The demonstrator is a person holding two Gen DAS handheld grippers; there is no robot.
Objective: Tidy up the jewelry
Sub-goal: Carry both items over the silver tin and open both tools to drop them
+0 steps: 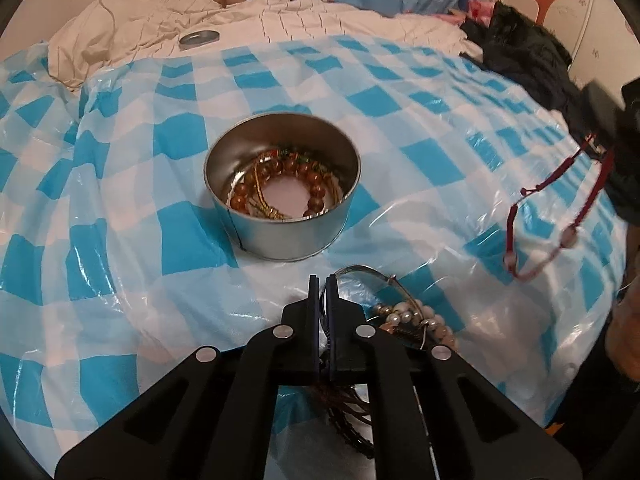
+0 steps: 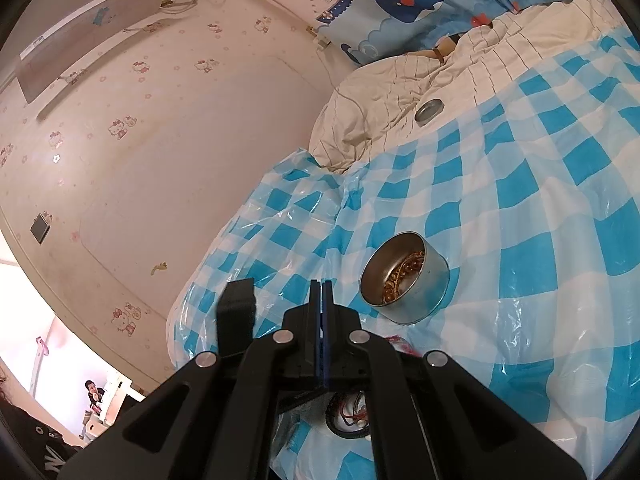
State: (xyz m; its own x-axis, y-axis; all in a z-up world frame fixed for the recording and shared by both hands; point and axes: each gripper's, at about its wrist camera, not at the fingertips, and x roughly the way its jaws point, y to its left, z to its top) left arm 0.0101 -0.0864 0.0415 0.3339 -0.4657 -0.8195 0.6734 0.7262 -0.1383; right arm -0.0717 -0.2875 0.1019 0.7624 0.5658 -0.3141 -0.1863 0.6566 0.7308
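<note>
Round silver metal tin [image 1: 282, 216]: on the blue-and-white checked plastic sheet [image 1: 120, 208], amber bead bracelet [image 1: 280, 188] inside.
Left gripper [image 1: 323, 280]: jaws closed (thin silver bangle [image 1: 370, 272] apparently pinched).
Right gripper [image 2: 321, 285]: closed, empty.
Red cord bracelet [image 1: 552, 220]: dangling right.

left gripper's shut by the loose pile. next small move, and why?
Probably lift the left gripper slightly, to check the grip. Its jaws are shut over the thin silver bangle beside the pearl bracelet; whether the pads pinch it is unclear. The open tin lies just ahead.
</note>
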